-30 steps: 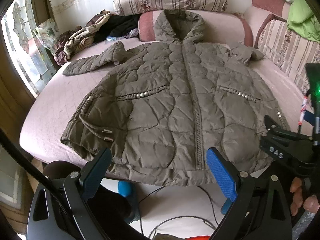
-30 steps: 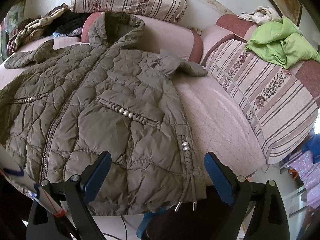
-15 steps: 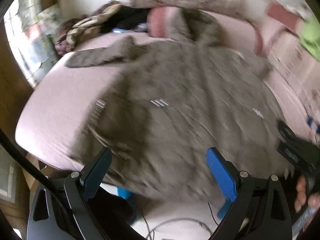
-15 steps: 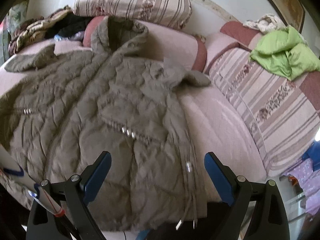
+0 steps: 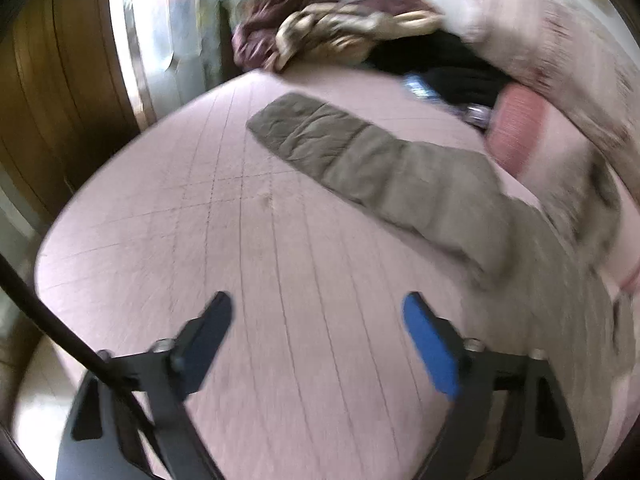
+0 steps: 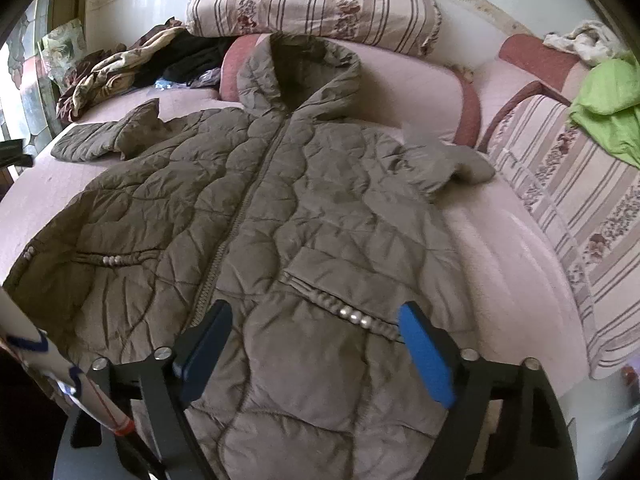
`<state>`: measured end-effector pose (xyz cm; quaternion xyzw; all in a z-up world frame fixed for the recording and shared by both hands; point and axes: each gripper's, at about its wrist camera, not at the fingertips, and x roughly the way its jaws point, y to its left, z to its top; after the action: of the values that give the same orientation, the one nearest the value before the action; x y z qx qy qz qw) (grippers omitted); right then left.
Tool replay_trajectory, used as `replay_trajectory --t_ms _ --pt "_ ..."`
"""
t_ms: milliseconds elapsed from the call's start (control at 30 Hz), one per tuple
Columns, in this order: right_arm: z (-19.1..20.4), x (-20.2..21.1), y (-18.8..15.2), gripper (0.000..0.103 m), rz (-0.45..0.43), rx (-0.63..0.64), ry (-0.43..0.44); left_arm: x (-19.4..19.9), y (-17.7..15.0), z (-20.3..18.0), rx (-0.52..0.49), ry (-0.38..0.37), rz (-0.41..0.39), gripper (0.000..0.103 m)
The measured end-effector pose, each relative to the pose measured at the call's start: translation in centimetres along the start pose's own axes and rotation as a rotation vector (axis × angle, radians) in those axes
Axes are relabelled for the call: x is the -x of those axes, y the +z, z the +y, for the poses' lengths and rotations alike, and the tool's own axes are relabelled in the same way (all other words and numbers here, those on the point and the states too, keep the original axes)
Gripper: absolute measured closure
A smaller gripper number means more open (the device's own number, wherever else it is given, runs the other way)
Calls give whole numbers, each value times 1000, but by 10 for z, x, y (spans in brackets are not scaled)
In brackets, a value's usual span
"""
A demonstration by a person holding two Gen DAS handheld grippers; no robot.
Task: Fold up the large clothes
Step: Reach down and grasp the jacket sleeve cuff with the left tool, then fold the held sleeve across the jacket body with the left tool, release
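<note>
Left tool (image 5: 316, 328): jaws wide apart, nothing between them, hovering over bare pink quilted bed cover (image 5: 248, 240); view is motion-blurred. From this tool, the outstretched sleeve (image 5: 372, 164) of the olive quilted jacket (image 6: 272, 216) lies at about 1 o'clock, flat on the bed, cuff end toward 11 o'clock, apart from the tool. Beyond the sleeve, at 12 o'clock, a heap of mixed clothes (image 5: 340, 28) sits at the far edge of the bed; wooden door panel (image 5: 52, 80) at 10 o'clock. Right tool (image 6: 316, 332): jaws wide apart, holding nothing, positioned above the lower right front of the jacket; whether the fingertips touch the fabric cannot be told. The studded pocket seam (image 6: 352, 316) lies between the two fingers. Jacket is spread front-up on the bed, zipper (image 6: 240, 208) closed and running toward 12 o'clock up to the hood (image 6: 296, 72), which rests against a pink bolster (image 6: 420, 96). Its other sleeve (image 6: 452, 160) is bunched at 1 o'clock. Striped floral cushion (image 6: 316, 0) stands behind the hood at 12 o'clock; a second striped cushion (image 6: 580, 208) at 3 o'clock, with a green garment (image 6: 608, 108) draped above it at 2 o'clock.
</note>
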<state>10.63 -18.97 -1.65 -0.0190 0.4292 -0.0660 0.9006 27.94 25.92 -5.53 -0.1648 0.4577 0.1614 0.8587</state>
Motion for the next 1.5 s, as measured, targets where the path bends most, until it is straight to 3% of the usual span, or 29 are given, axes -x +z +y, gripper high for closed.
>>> replay_trajectory --t_ms 167,300,567,700,733,767,833,867,933,1067,1200,1333,1500 --pt "4 -16 9 18 14 -26 -3 -78 49 27 148 -39 94 28" --pt "-2 -33 15 18 59 -106 25 -121 71 45 268 -125 165 28" --pt "-11 -58 16 18 110 -176 22 -160 117 44 394 -301 158 28" --pt "-7 -65 16 18 115 -156 -5 -179 138 37 445 -280 146 28" --pt "-6 -68 17 18 120 -149 -11 -179 141 32 431 -233 140 35" --pt "-5 -70 17 18 123 -145 -15 -179 143 25 399 -166 136 52" --pt "-5 -75 17 18 133 -141 -23 -179 146 7 291 -23 142 72" --pt "-5 -76 17 18 137 -140 -24 -176 148 -2 248 3 140 85" --pt "-6 -77 16 20 138 -141 -25 -167 149 -12 221 -1 154 92" --pt "-12 -72 14 26 117 -138 -24 -124 152 -40 167 -68 115 95" --pt "-21 -62 10 27 91 -158 -12 -64 144 -94 41 -166 63 96" --pt "-32 -50 5 27 69 -194 11 -6 112 -170 -118 -288 18 96" --pt "-48 -38 -7 27 52 -230 22 14 57 -253 -276 -399 42 96"
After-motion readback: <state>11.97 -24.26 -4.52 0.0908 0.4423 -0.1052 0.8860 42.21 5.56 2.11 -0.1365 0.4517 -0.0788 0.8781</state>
